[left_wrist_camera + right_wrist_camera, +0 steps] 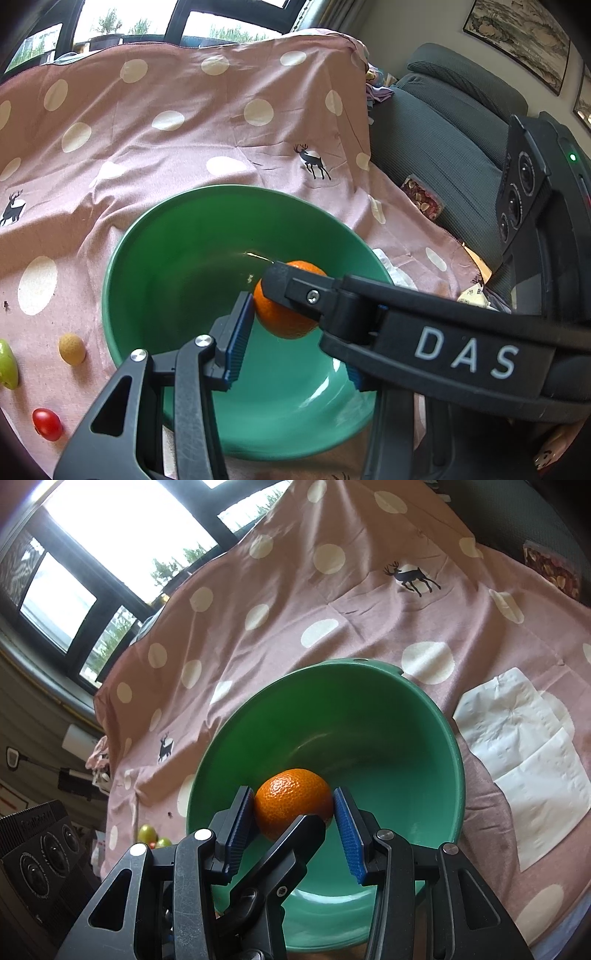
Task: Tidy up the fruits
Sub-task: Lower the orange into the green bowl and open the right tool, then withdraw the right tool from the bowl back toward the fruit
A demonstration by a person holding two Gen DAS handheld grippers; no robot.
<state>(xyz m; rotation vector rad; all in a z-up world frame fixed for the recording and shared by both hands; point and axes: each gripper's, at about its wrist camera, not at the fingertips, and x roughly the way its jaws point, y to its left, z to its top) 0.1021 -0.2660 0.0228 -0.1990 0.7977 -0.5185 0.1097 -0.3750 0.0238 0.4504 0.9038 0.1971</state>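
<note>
The orange [295, 794] hangs inside the green bowl [456, 746], above its floor, and two tools crowd it at once, which is where the trouble lies. The right gripper [291, 797] has its blue pads [240, 823] pressed to either side of the fruit and appears to be gripping it. The left gripper [295, 332] stands spread wider than the orange, with one pad against the peel and the far pad mostly hidden behind the right gripper's finger, which crosses its view. In the right wrist view a black finger of the left gripper lies across the underside of the fruit. If the right jaws part while that finger is there, the orange may roll off it sideways and strike the bowl wall, or hop the rim onto the pink spotted cloth [184, 140]. If either tool pulls away first, the crossed fingers could snag and tip the bowl. The cloth is loose and wrinkled, so the bowl could slide under a push. The red tomato [47, 424], tan fruit [72, 349] and green fruit [7, 365] lie on the cloth beside the bowl, not yet sorted
</note>
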